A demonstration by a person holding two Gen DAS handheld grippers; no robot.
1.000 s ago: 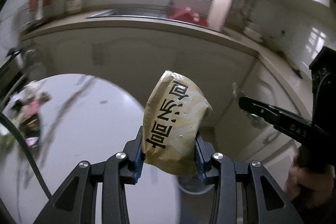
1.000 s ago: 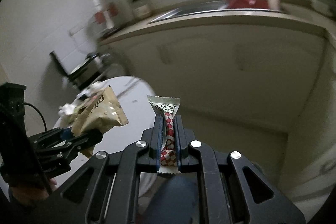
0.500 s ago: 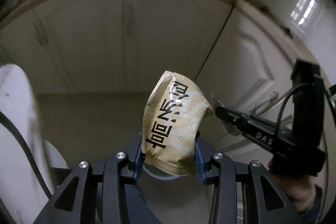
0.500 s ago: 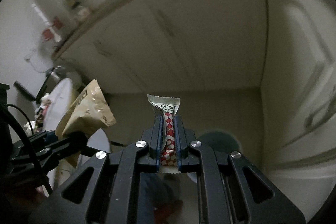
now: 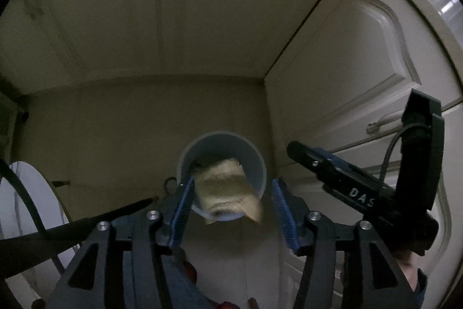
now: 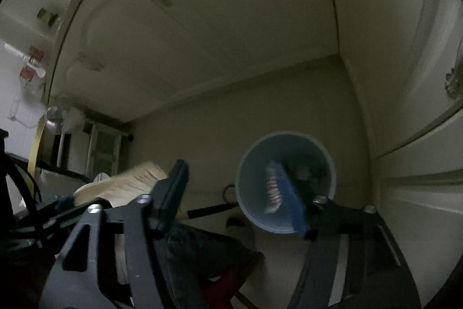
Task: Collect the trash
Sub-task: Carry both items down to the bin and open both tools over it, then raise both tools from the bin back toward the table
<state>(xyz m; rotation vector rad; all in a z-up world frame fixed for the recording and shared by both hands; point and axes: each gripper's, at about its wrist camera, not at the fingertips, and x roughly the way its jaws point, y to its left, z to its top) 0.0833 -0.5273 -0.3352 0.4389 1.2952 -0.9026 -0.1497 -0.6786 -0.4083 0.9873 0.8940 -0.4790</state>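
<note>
I am holding both tongs, left (image 5: pixel 230 210) and right (image 6: pixel 240 193), spread wide over the blue bin (image 5: pixel 185 161). The tan wrapper (image 5: pixel 228 190) and red-white wrapper (image 6: pixel 273 188), light, crinkly and best pinched at a sealed edge, are apparently dropping in.

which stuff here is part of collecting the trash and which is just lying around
Job:
tan snack bag, dropping between the open left gripper
red-and-white wrapper, loose by the open right gripper
blue bin under both

Lying around:
white cabinet doors
round white table
floor
</note>
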